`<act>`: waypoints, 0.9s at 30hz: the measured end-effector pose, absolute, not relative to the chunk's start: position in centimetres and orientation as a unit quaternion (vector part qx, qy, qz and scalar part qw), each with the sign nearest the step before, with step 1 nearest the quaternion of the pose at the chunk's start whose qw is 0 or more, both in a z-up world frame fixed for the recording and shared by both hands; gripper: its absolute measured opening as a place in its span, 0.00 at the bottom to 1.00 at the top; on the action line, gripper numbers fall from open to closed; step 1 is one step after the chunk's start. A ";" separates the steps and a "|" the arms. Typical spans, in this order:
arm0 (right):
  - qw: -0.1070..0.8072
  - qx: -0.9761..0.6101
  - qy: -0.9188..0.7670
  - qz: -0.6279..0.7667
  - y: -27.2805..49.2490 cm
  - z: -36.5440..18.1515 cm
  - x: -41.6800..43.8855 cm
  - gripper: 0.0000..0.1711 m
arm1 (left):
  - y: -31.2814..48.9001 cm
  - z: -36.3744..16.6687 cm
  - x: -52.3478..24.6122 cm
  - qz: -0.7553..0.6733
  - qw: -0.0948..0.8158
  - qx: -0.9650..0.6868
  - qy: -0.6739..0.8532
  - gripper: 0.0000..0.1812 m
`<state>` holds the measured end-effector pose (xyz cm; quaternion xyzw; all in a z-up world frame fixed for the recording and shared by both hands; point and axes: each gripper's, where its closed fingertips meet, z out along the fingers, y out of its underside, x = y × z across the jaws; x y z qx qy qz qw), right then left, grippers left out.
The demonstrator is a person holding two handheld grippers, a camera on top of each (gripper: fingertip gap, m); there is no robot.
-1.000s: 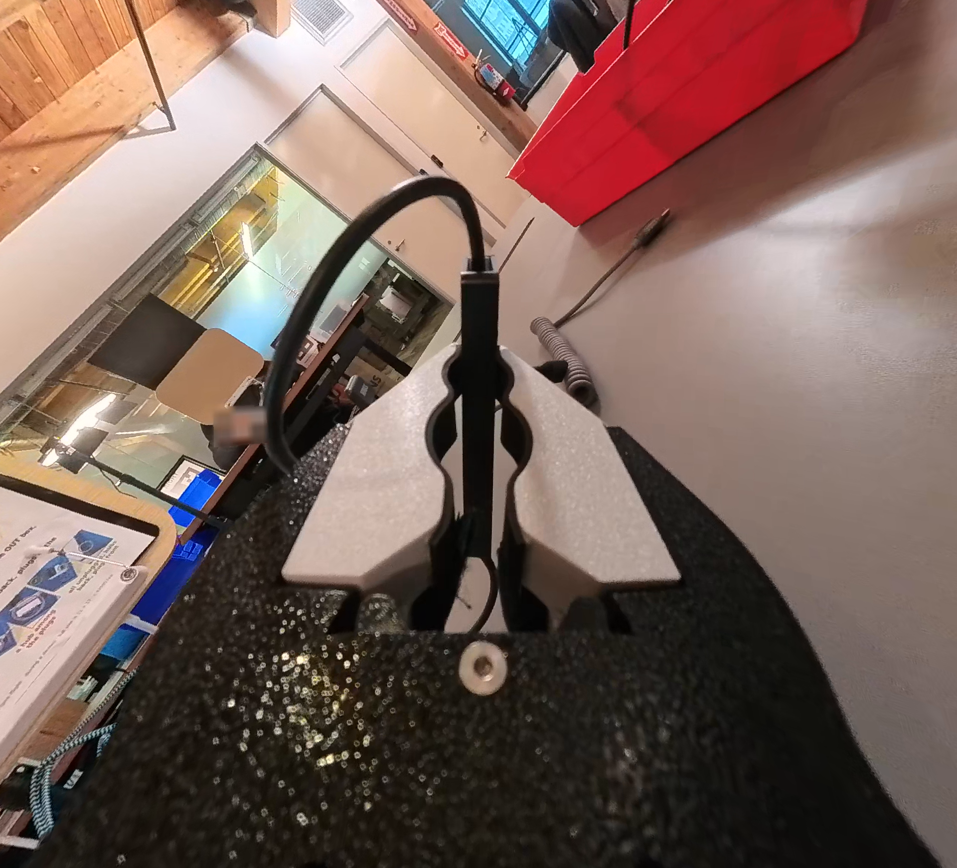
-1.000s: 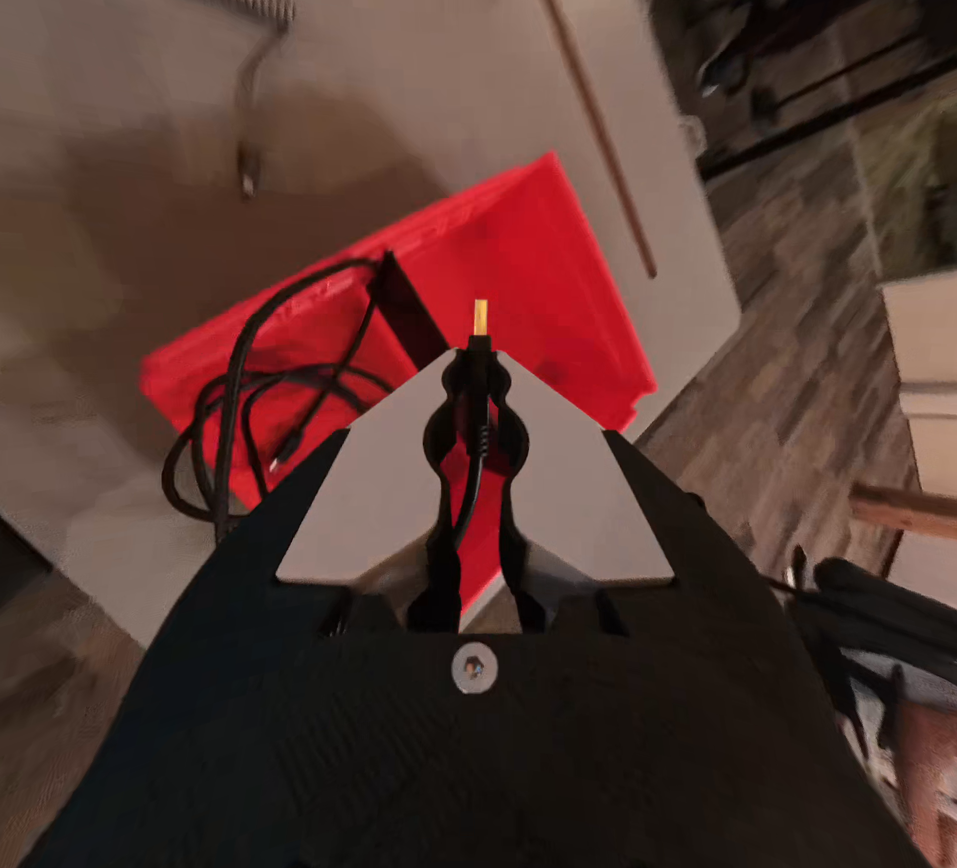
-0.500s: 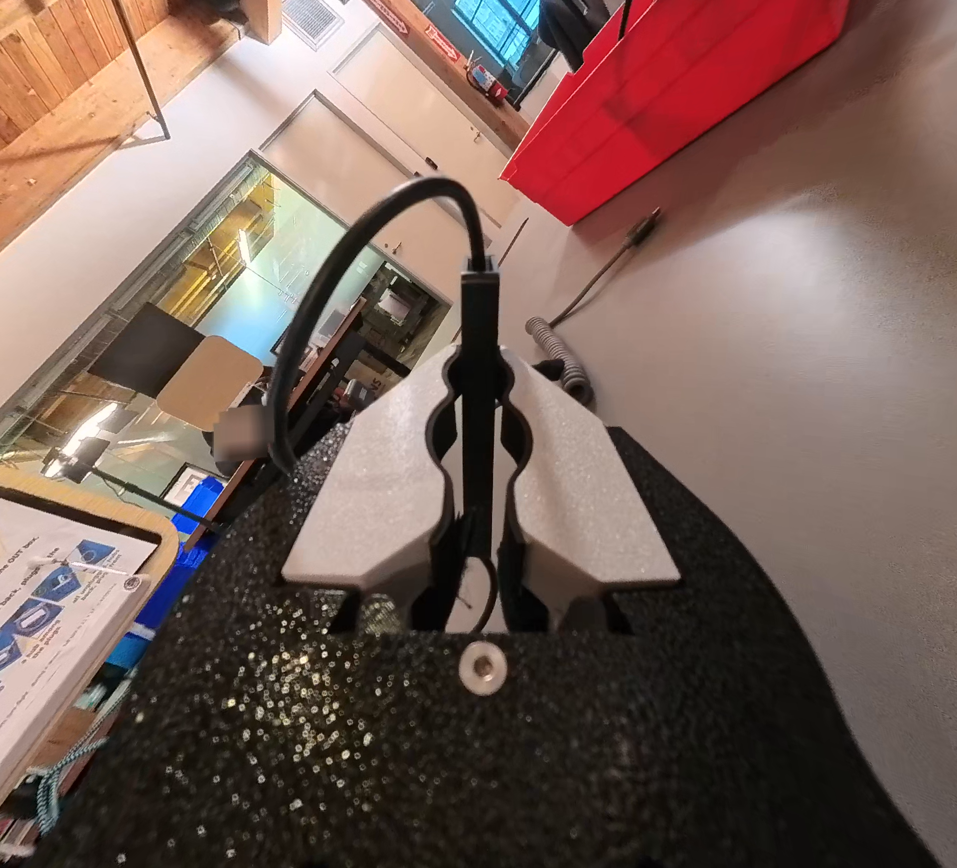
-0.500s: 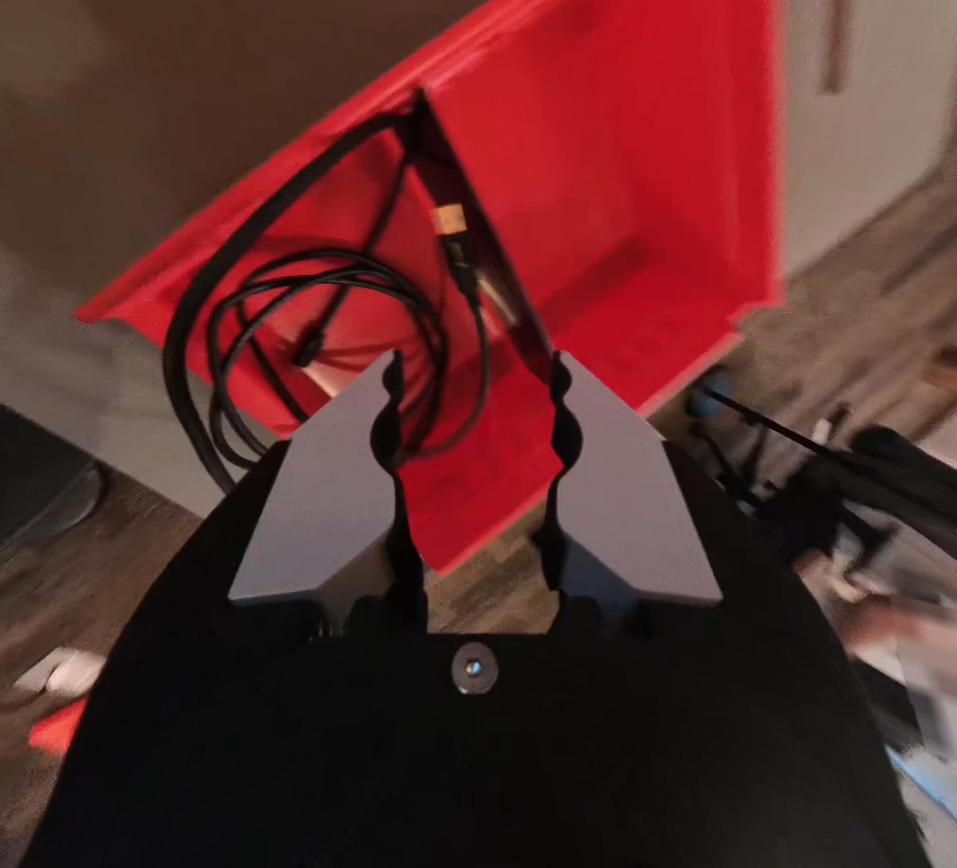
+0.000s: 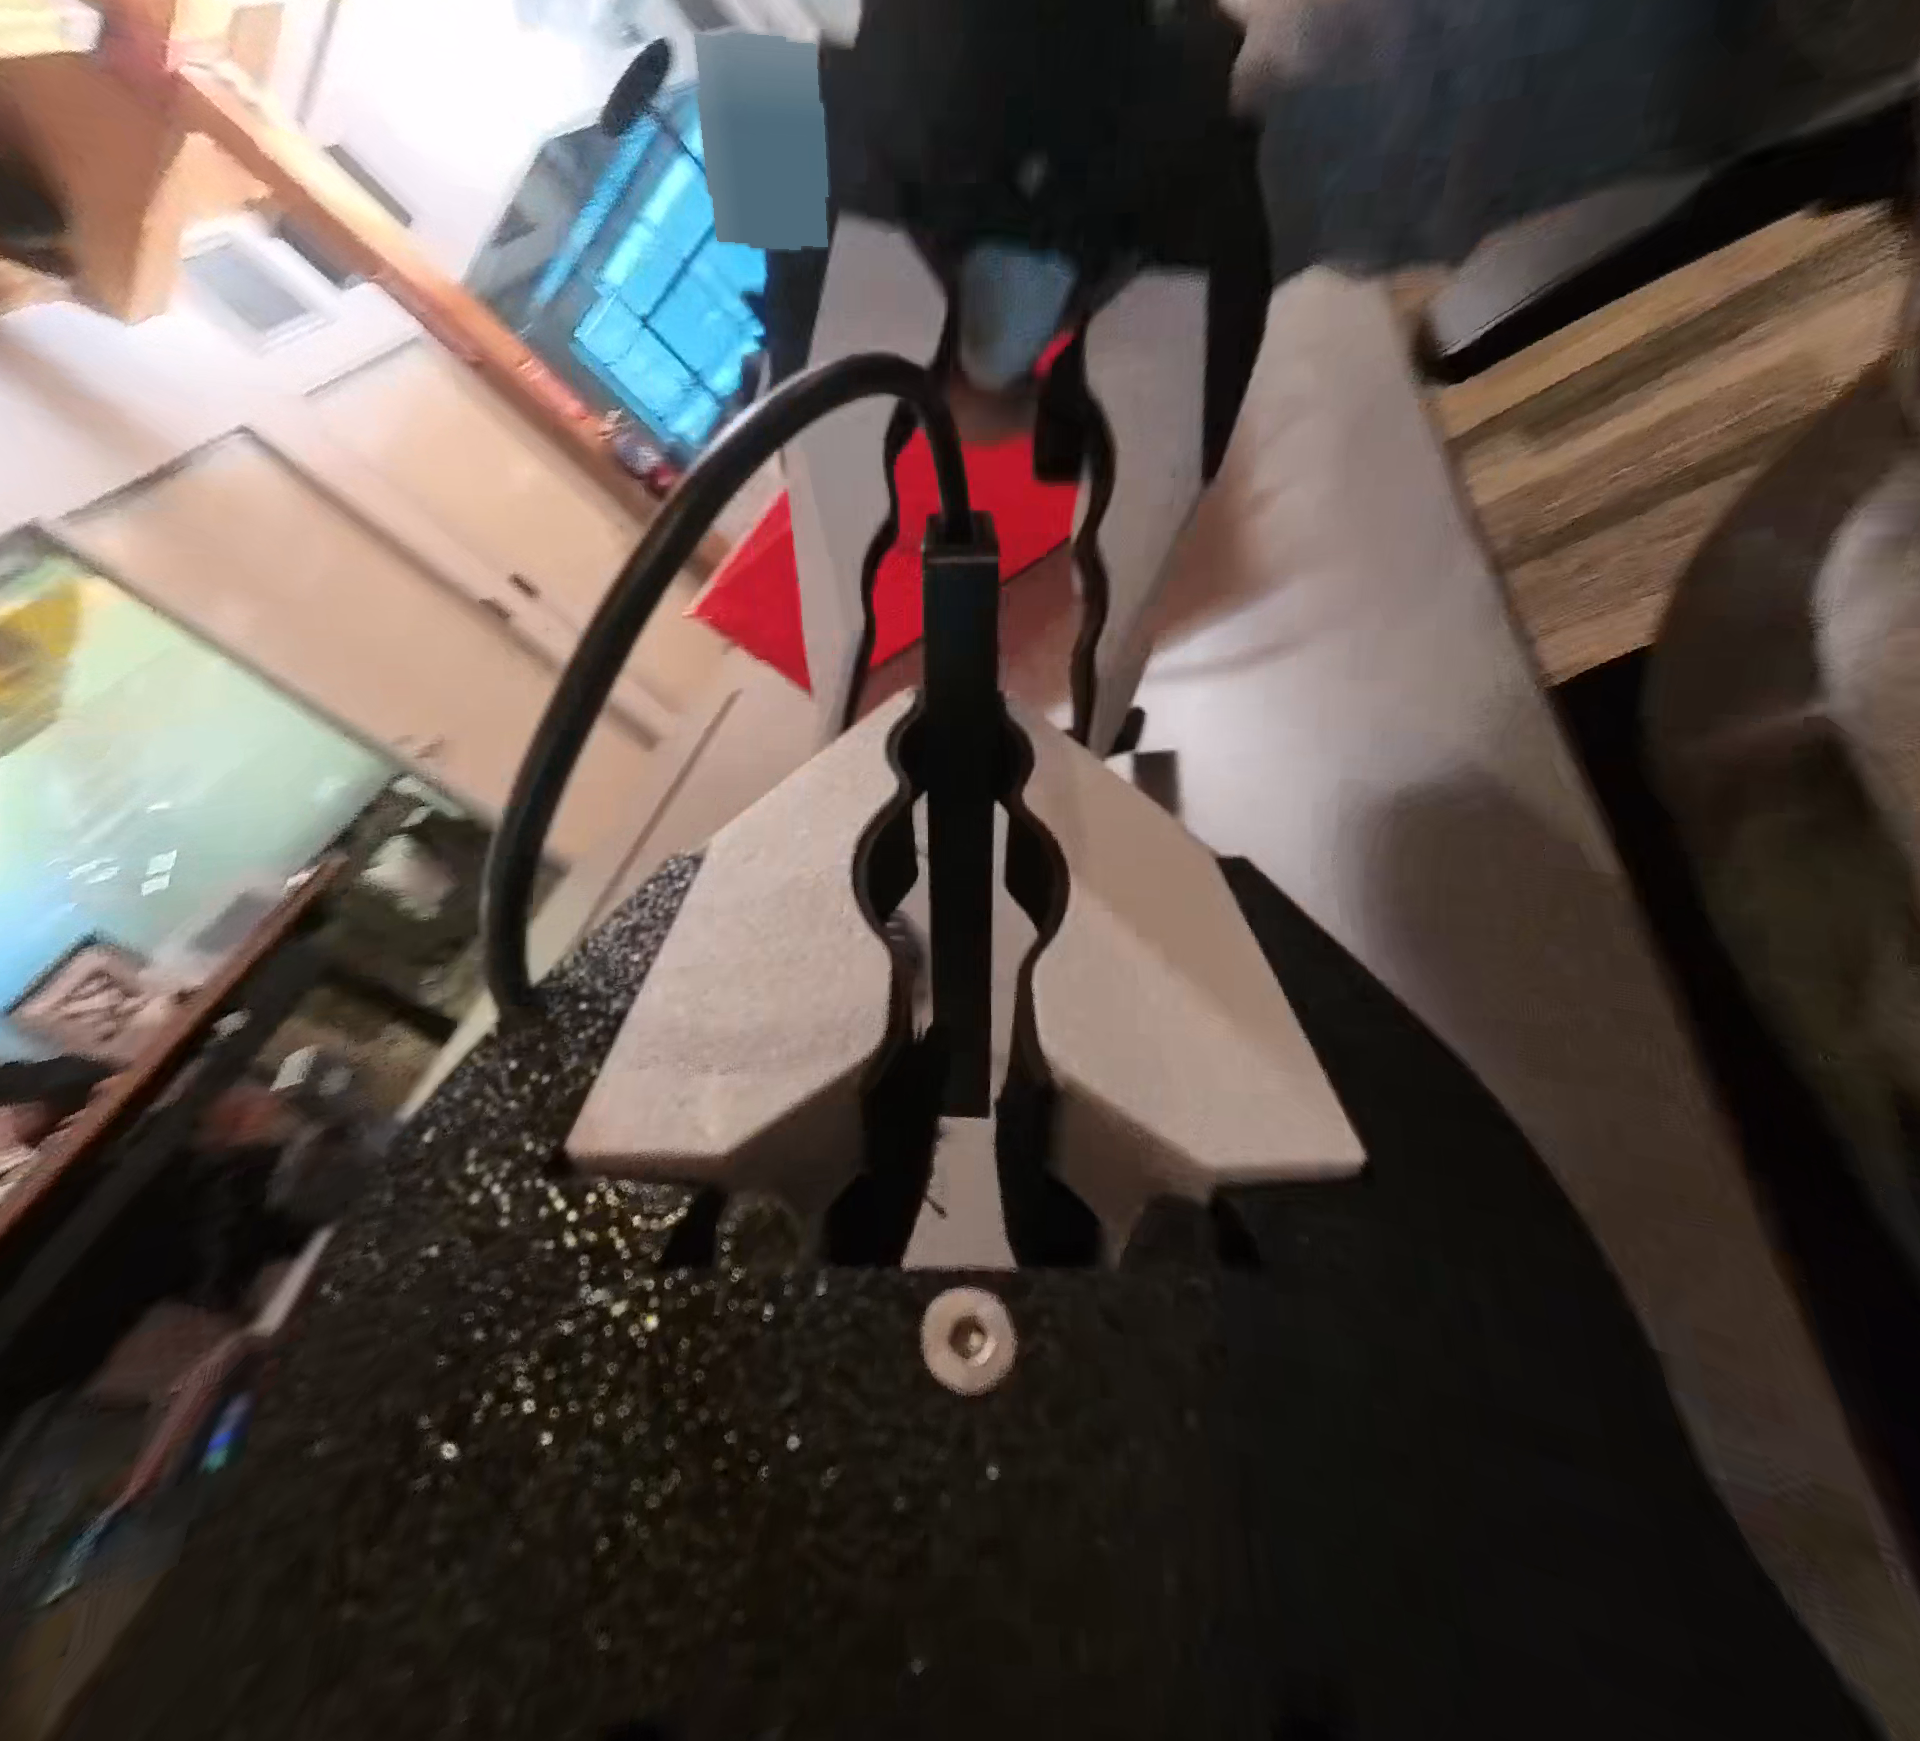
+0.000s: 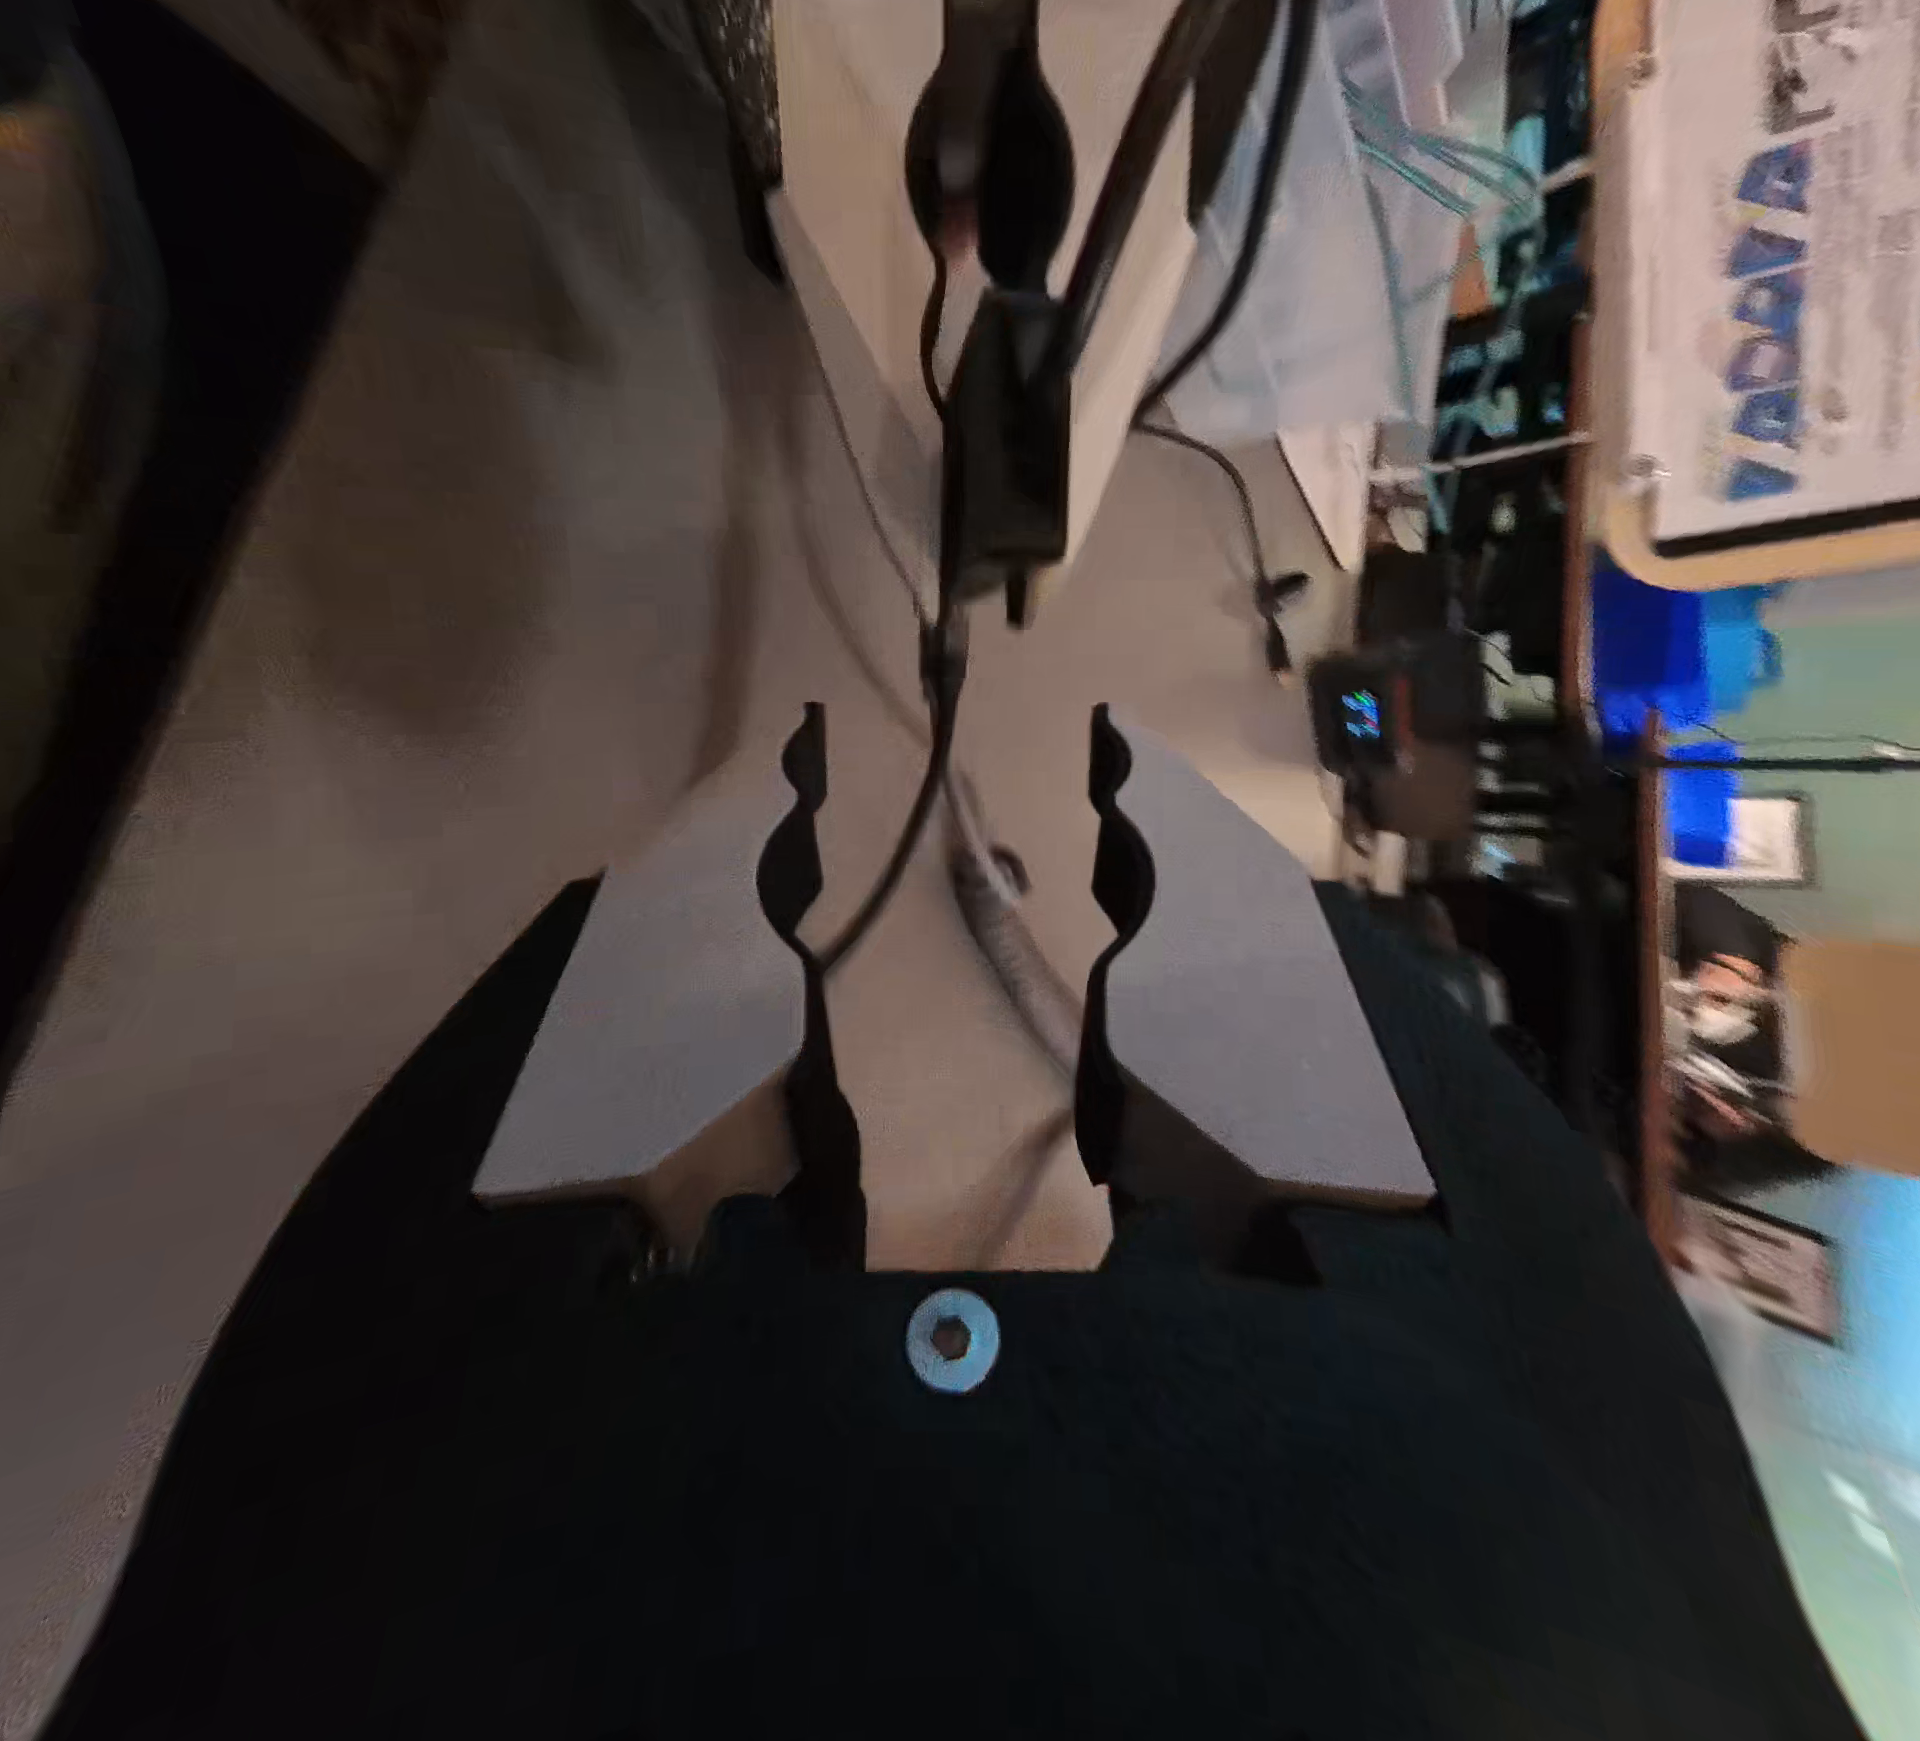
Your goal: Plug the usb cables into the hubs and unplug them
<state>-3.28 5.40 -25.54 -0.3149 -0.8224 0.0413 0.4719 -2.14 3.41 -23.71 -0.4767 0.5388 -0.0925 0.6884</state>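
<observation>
Black slim rectangular USB hub (image 5: 958,818) clamped in left gripper (image 5: 958,725); right gripper (image 6: 954,725) spread, empty; poster (image 6: 1766,216) lettering blurred, unreadable.

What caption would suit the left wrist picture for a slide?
Left tongs clamp a slim black hub upright, its cable looping left, while the open right tongs face it.

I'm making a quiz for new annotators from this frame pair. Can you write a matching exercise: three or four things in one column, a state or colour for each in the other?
Things:
1. left gripper
2. right gripper
3. hub
4. bin

States or colours:
A. red
B. open, nothing between its fingers
C. black, slim, clamped upright
D. shut on the hub

Pairs: 1-D, 2-B, 3-C, 4-A
</observation>
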 end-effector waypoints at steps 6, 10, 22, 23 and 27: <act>0.474 -0.366 -0.794 0.107 4.9 -28.2 -6.3 0.07 | 3.0 -24.5 -2.0 -0.179 0.652 -0.506 0.536 0.05; 0.412 -0.442 -0.772 0.200 5.4 -28.9 -5.8 0.05 | 5.0 -25.8 -2.9 -0.218 0.597 -0.604 0.481 0.14; 0.386 -0.486 -0.718 0.315 5.8 -29.2 -5.0 0.11 | 5.2 -27.9 -3.5 -0.257 0.508 -0.666 0.482 0.05; 0.385 -0.489 -0.706 0.339 5.7 -28.7 -4.9 0.10 | 5.2 -27.0 -3.6 -0.289 0.515 -0.659 0.465 0.05; 0.372 -0.491 -0.667 0.419 5.2 -26.5 -4.6 0.09 | 5.0 -26.1 -3.8 -0.329 0.520 -0.648 0.450 0.05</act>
